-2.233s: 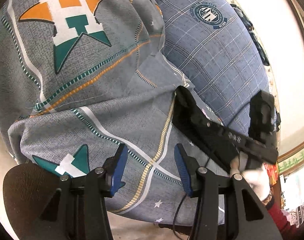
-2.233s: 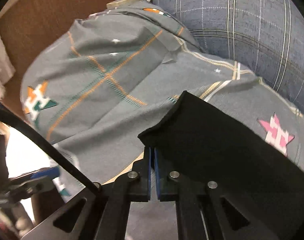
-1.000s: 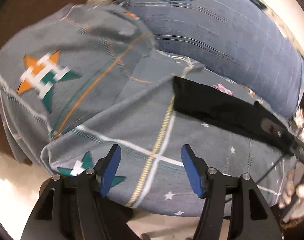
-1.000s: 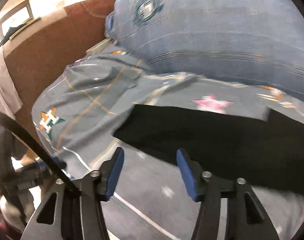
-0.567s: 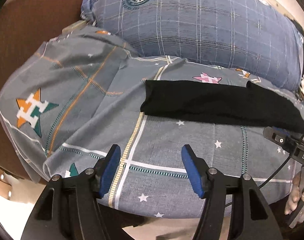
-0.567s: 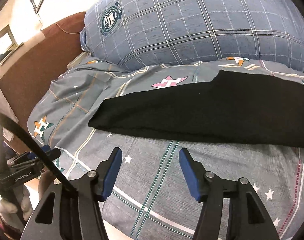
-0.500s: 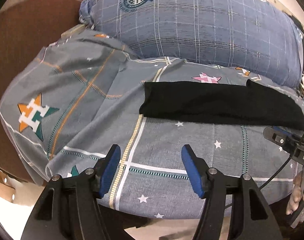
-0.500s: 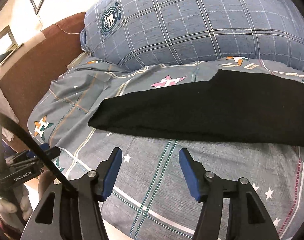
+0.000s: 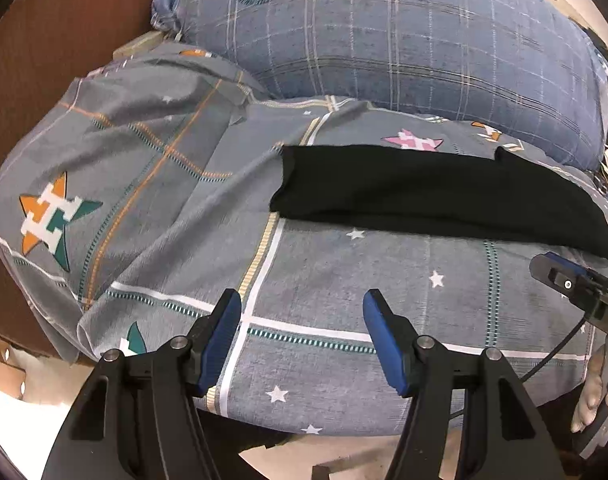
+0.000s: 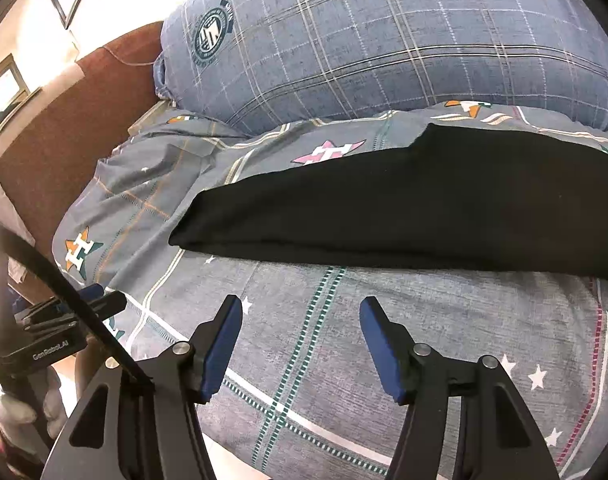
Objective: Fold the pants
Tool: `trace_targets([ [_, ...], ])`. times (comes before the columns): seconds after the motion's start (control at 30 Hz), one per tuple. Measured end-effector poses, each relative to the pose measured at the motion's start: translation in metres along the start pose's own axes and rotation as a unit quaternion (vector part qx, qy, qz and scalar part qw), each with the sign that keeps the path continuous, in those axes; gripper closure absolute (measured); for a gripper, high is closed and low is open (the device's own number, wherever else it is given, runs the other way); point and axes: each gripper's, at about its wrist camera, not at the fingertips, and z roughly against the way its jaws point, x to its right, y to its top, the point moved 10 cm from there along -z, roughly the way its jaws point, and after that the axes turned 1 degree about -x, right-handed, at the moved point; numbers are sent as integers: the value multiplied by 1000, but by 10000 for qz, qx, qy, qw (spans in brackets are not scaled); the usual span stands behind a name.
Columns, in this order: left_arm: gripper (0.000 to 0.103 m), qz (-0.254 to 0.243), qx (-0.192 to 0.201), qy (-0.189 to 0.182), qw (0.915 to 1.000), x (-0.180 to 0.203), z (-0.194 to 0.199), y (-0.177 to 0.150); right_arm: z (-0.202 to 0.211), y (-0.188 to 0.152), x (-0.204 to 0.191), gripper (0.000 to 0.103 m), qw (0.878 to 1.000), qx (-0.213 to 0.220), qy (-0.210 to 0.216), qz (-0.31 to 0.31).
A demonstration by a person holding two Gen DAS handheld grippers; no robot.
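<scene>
Black pants, folded into one long narrow band, lay flat across a bed dressed in a grey sheet printed with stars and checked lines. Their near long edge ran roughly parallel to the front edge of the mattress, and their far edge stopped just short of a large blue plaid pillow bearing a round crest. One end of the band sat beside a pink star on the sheet; the other reached toward the right side of the bed. The left claw hung over bare sheet in front of the pants, its blue-padded fingers spread wide with nothing between them. The right claw hovered likewise over the sheet, well short of the black cloth, its jaws wide apart and empty. Each claw showed at the margin of the other's view, with a pale gloved hand gripping the right one. A brown headboard rose at the left end of the bed.
</scene>
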Motion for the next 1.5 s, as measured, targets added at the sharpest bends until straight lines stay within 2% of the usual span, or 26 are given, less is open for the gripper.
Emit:
trace_targets([
  [0.17,40,442,-241,-176,9986,-20,-17,-9,-14,3,-27,35,9985,-217,-25,501],
  [0.27,40,926,-395,-590,9932,-33,-25,-14,-27,9,-54,34,9948,-420,47,930],
  [0.4,40,1325,-211,-897,9869,-50,-24,-16,-55,26,-90,33,9888,-787,258,1245],
  [0.5,40,1585,-162,-1077,9813,-61,-25,-19,-87,45,-115,28,9814,-1098,235,1555],
  [0.63,40,1796,-184,-1166,9766,-77,-29,-25,-142,60,-142,24,9649,-1547,-149,2119],
  [0.83,40,2065,-72,-1327,9694,-98,-33,-28,-216,82,-153,24,9521,-1990,-991,2101],
  [0.9,40,2096,-71,-1379,9680,-100,-34,-28,-237,86,-149,21,9445,-2103,-1362,2124],
  [0.93,40,2084,-69,-1405,9679,-101,-35,-28,-247,84,-143,19,9355,-2222,-1648,2199],
  [0.97,40,2075,-62,-1429,9677,-102,-35,-28,-250,85,-143,15,9324,-2195,-1738,2285],
  [1.0,40,2075,-44,-1466,9672,-103,-34,-29,-251,86,-144,15,9318,-2137,-1744,2358],
  [1.03,40,2081,-14,-1506,9664,-104,-34,-29,-250,85,-144,19,9322,-2174,-1698,2342],
  [1.07,40,2093,11,-1524,9659,-105,-33,-30,-247,85,-143,30,9345,-2168,-1633,2301],
  [1.1,40,2106,25,-1530,9655,-106,-33,-30,-244,87,-141,36,9347,-2135,-1630,2330],
  [1.17,40,2140,46,-1553,9644,-108,-32,-31,-236,91,-139,66,9369,-2105,-1540,2326],
  [1.2,40,2150,53,-1560,9641,-107,-31,-32,-231,94,-136,71,9382,-2078,-1542,2300],
  [1.33,40,2128,69,-1665,9628,-102,-27,-30,-216,105,-133,74,9519,-1893,-1284,2039],
  [1.5,40,2176,94,-1749,9602,-100,-26,-25,-200,113,-134,74,9724,-1693,-585,1495],
])
